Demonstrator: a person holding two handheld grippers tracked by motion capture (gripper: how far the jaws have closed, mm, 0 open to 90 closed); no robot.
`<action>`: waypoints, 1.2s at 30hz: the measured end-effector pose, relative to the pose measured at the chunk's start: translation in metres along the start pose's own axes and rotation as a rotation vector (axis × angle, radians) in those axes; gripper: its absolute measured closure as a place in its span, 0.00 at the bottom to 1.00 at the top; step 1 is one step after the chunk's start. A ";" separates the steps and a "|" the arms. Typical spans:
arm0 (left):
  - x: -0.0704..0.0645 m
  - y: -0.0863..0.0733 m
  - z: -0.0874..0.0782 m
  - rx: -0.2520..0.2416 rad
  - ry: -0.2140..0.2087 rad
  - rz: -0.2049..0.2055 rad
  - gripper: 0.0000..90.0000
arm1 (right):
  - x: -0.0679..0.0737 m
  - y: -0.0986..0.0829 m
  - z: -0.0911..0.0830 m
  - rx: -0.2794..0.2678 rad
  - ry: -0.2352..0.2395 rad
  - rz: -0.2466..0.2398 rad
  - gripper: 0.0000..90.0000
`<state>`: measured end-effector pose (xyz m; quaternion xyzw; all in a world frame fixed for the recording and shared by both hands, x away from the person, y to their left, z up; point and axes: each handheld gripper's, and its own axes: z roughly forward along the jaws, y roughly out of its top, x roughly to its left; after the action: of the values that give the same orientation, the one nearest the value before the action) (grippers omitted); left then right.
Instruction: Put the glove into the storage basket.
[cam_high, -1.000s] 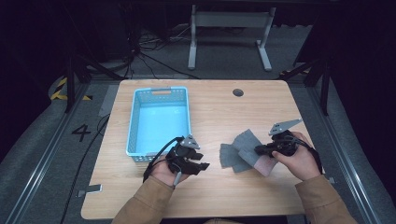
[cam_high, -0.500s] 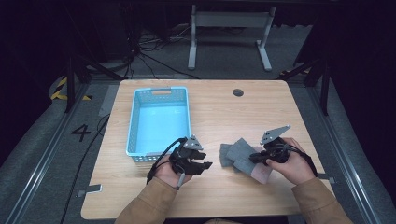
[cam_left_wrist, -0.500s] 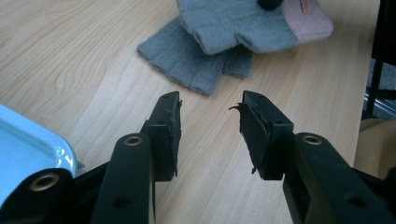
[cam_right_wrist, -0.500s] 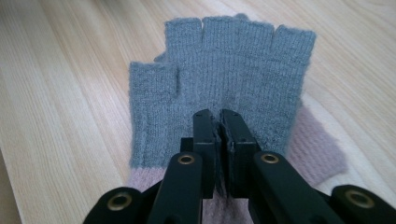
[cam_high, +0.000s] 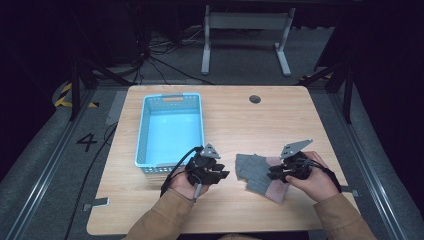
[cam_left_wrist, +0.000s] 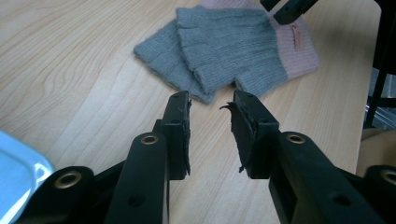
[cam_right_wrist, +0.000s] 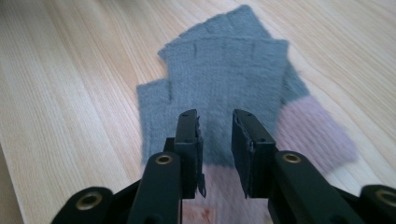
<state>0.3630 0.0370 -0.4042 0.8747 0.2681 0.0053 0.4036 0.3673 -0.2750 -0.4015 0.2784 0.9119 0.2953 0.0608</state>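
1. The wooden bench (cam_high: 230, 120) carries everything; a round dark grommet hole (cam_high: 255, 99) sits near its far edge.
2. A light blue plastic basket (cam_high: 142, 145) with perforated walls stands on the left half of the bench, its near rim just beside the left tool.
3. Two grey fingerless gloves (cam_high: 252, 170) with pale pink cuffs lie flat on the near right part of the bench, one overlapping the other, well apart from the basket. In the left gripper view the gloves (cam_left_wrist: 224, 46) lie stacked, with the pink cuff of the upper one turned away and bearing a small reddish tag; in the right gripper view the gloves (cam_right_wrist: 219, 70) show their short finger stubs pointing away from the camera.
4. The right tool (cam_high: 272, 174), held in the person's right hand, sits low over the cuff end of the gloves. In its own view the right tool (cam_right_wrist: 215, 140) has its jaws spread a little, hovering above the grey knit near the cuff — nothing is caught between them.
5. The left tool (cam_high: 220, 172), held in the left hand, rests between basket and gloves. In its own view the left tool (cam_left_wrist: 210, 126) has its jaws spread over bare wood, tips just short of the nearest glove edge — gripping nothing.
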 end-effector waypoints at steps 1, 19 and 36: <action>-0.001 0.000 0.001 0.003 -0.004 0.010 0.74 | -0.001 -0.002 -0.004 0.000 -0.005 0.003 0.80; -0.007 0.001 0.019 0.060 0.030 0.054 0.67 | -0.018 -0.033 -0.029 0.150 -0.064 0.060 0.77; -0.007 0.008 0.048 0.099 0.017 0.080 0.68 | -0.018 -0.049 -0.015 0.245 -0.042 0.042 0.73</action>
<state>0.3717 -0.0042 -0.4290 0.9035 0.2363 0.0154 0.3572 0.3555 -0.3250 -0.4185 0.3090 0.9336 0.1769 0.0391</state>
